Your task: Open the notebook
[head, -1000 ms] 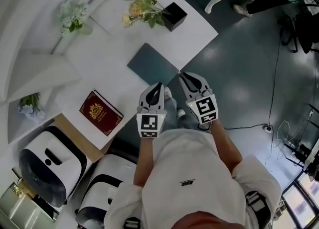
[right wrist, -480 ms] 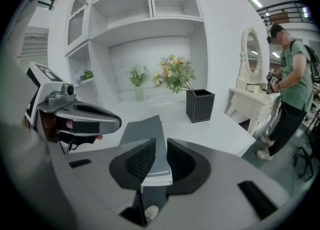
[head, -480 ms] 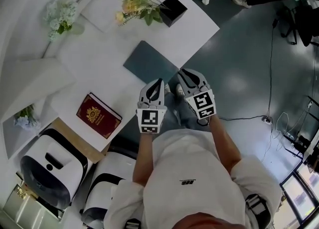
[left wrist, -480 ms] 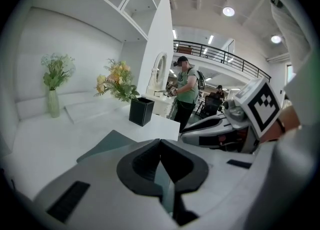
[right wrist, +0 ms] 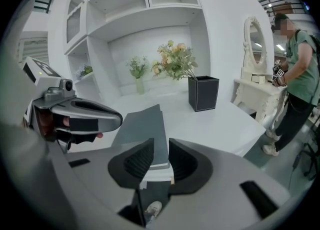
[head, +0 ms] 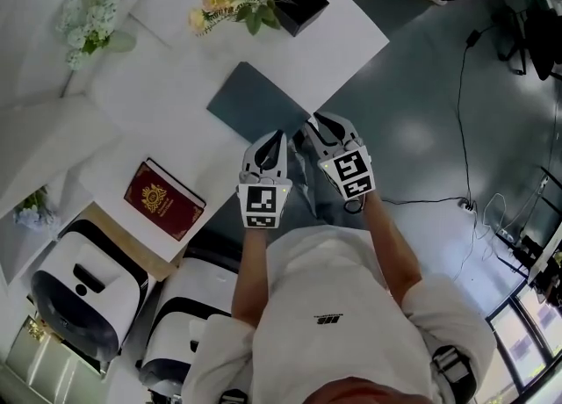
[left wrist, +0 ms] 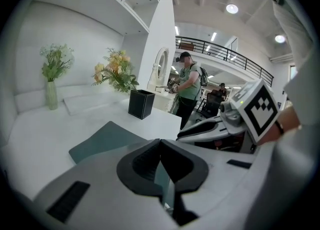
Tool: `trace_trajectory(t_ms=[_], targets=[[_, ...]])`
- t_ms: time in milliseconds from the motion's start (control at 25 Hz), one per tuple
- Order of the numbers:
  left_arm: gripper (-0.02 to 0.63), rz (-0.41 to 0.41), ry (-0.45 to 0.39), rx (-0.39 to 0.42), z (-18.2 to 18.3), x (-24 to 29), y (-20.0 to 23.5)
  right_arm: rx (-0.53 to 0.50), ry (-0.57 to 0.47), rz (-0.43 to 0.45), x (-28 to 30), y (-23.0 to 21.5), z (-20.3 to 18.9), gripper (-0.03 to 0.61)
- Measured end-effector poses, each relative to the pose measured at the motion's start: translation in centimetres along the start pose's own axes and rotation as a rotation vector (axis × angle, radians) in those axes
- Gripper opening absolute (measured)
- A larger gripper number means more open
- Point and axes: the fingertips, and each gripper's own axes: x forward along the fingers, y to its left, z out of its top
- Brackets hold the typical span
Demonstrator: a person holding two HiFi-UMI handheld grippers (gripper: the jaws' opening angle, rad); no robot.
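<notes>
At the near edge of the white surface [head: 167,126] lies a closed slate-grey rectangular notebook [head: 250,99], its near edge partly covered in the head view by the left gripper [head: 280,134]. Both grippers point at it side by side. The left jaws are pressed together. The right gripper [head: 309,121] has its jaws narrowly parted and empty.

A staged home set inside a large hall: white built-in shelves [right wrist: 145,4], a flower vase [left wrist: 51,95], a mirrored vanity [right wrist: 253,90], a railed mezzanine [left wrist: 225,55] and ceiling lights [left wrist: 231,8] beyond

The notebook [head: 257,100] had a plain slate-grey cover. It lay closed and flat on the white table [head: 171,86], near its front edge.
</notes>
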Motion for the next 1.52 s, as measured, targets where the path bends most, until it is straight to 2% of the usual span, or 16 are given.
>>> trace_trajectory(t_ms=[640, 840, 960, 1200, 1520], targets=[[0.0, 0.069, 0.025, -0.046, -1.7, 2.1, -0.4, 0.022, 0.042, 0.114, 3.5, -0.3, -2.9, 0.095], [0.0, 0.083, 0.035, -0.05, -2.3, 1.9, -0.4, 0.02, 0.053, 0.13, 4.0, -0.2, -3.5, 0.071], [0.0, 0.087, 0.038, -0.05, -2.6, 1.8, -0.3, 0.022, 0.053, 0.132, 4.1, -0.3, -3.5, 0.063], [0.0, 0.086, 0.031, -0.044, -2.4, 1.5, -0.6, 0.013, 0.041, 0.095, 3.6, -0.9, -3.0, 0.006], [0.0, 0.084, 0.016, -0.031, -1.9, 1.0, -0.9, 0.025, 0.007, 0.075, 2.3, -0.6, -1.7, 0.0]])
